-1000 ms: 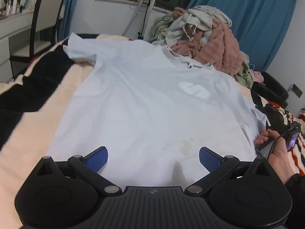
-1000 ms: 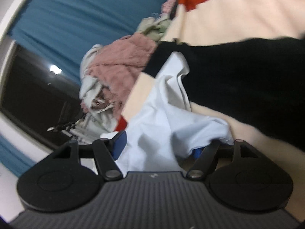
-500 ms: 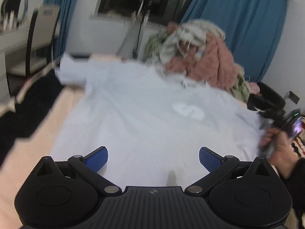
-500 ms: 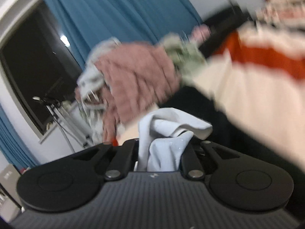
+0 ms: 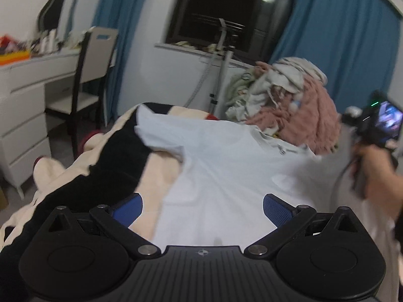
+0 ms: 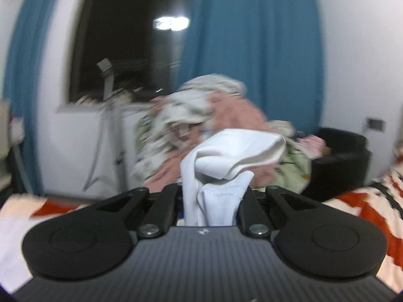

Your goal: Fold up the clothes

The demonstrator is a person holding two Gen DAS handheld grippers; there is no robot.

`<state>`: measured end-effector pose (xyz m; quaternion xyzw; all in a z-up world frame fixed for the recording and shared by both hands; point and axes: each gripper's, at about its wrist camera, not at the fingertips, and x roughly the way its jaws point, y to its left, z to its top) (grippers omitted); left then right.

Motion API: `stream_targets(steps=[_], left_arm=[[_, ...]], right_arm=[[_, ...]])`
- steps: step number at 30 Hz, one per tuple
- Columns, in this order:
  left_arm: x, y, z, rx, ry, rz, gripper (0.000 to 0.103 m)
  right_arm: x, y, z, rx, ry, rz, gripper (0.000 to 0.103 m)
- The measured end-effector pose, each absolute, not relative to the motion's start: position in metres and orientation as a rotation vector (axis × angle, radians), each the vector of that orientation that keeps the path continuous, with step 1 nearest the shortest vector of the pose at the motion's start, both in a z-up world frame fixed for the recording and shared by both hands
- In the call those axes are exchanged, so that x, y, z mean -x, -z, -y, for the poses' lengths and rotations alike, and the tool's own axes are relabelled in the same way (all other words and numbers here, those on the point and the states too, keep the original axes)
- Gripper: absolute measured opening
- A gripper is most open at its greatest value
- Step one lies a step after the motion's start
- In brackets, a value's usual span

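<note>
A pale blue T-shirt [image 5: 226,166] lies spread on the striped bed blanket [image 5: 121,161], collar toward the far end. My left gripper [image 5: 202,210] is open and empty, just above the shirt's lower part. My right gripper [image 6: 212,201] is shut on a bunched fold of the shirt's fabric [image 6: 226,166] and holds it raised. In the left wrist view the right gripper [image 5: 372,136] is at the right, lifting the shirt's right side off the bed.
A pile of pink, cream and green clothes [image 5: 289,100] sits at the bed's far end. A white desk [image 5: 25,95] and chair [image 5: 88,80] stand to the left. A stand [image 5: 224,58] is by the dark window. A black seat [image 6: 337,161] is far right.
My right gripper closed on the shirt's right sleeve edge and lifted it up. My left gripper tilted upward and shifted left, staying open.
</note>
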<state>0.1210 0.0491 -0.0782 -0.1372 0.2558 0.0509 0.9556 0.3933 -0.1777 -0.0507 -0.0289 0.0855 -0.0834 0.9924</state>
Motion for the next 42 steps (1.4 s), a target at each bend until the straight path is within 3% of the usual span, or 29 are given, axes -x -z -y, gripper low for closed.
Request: stream_targets(steps=[5,11,13,15,16,21,32,42], left_arm=[[-0.130,0.097,-0.082,0.339,-0.142,-0.546,0.103],[-0.154,0.118,-0.101,0.364,-0.174,-0.513,0.103],[-0.162,0.121,-0.100,0.369,-0.170,-0.513,0.103],[-0.167,0.124,-0.096,0.363,-0.164,-0.518,0.103],[-0.170,0.125,-0.094,0.360,-0.161,-0.521,0.103],[-0.167,0.123,-0.085,0.345,-0.164,-0.527,0.103],[-0.120,0.096,-0.055,0.314,-0.071,-0.529,0.102],[-0.057,0.094,0.022,0.283,0.240,-0.655,0.095]], right_arm=[[-0.429,0.111,0.079,0.197,0.090,-0.288,0.011],[-0.456,0.160,0.042,0.209,0.080,-0.429,0.015],[-0.458,0.160,0.043,0.185,0.038,-0.470,0.029],[-0.458,0.156,0.046,0.135,-0.006,-0.484,0.076],[-0.453,0.151,0.048,0.099,-0.028,-0.481,0.084],[-0.401,0.109,0.055,-0.020,-0.189,-0.455,0.084],[-0.175,0.016,0.117,-0.097,-0.196,-0.365,0.084],[-0.024,0.052,0.245,-0.383,-0.080,-0.370,0.084]])
